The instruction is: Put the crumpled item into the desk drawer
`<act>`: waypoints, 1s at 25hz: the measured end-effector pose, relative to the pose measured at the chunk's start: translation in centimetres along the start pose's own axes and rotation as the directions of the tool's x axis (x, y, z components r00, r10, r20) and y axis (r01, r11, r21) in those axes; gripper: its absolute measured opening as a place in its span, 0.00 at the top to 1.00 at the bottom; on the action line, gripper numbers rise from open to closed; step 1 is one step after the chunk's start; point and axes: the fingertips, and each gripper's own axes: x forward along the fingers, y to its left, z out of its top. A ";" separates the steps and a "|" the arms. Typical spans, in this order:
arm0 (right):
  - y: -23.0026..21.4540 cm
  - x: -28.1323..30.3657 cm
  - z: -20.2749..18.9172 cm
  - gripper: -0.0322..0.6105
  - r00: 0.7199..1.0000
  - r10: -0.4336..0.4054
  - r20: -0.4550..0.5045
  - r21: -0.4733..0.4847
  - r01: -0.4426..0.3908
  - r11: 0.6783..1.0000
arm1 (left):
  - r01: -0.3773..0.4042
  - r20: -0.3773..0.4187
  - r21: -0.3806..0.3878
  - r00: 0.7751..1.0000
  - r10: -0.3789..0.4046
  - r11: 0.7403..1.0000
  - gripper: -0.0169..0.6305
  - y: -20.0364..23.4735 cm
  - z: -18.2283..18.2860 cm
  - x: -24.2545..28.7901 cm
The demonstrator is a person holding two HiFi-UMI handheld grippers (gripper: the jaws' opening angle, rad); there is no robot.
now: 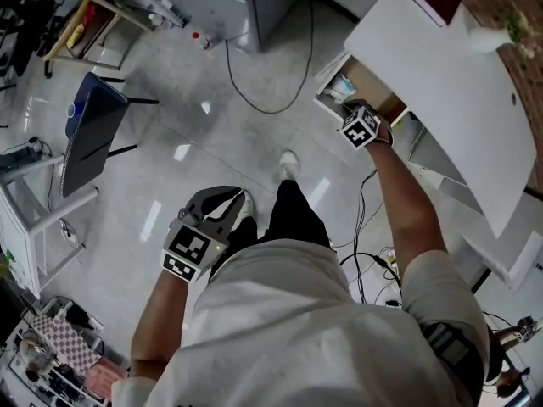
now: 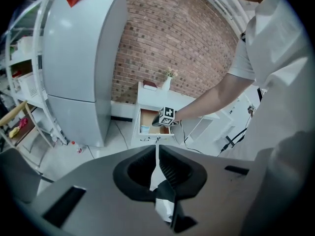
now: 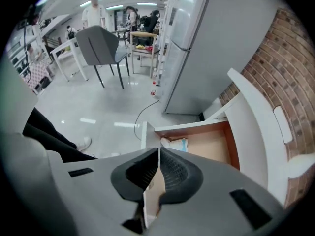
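Two tools, right tool [image 3: 158,150] outstretched at drawer [image 3: 189,126], left tool [image 2: 157,149] pinching crumpled item [image 2: 164,208]

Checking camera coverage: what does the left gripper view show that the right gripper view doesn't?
Only the left gripper view: the crumpled item pinched in the left tool, and the right tool from outside. Only the right gripper view: the drawer interior with a whitish packet, that tool's jaws shut on the drawer front, and a grey chair. Both: the open drawer and brick wall.
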 end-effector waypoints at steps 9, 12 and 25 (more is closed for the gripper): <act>11.3 -12.3 2.2 0.90 0.997 -0.031 0.075 0.216 0.014 0.976 | 0.066 0.063 0.139 0.995 -0.075 0.988 0.92 -3.8 -3.9 -10.4; 16.4 -16.1 2.7 0.90 0.994 -0.029 0.103 0.240 0.003 0.971 | 0.064 0.078 0.149 0.994 -0.076 0.987 0.92 -4.6 -5.8 -13.4; 33.9 -27.4 4.0 0.90 0.976 -0.003 0.219 0.322 -0.069 0.944 | 0.069 0.141 0.169 0.986 -0.094 0.983 0.92 -7.7 -12.5 -20.3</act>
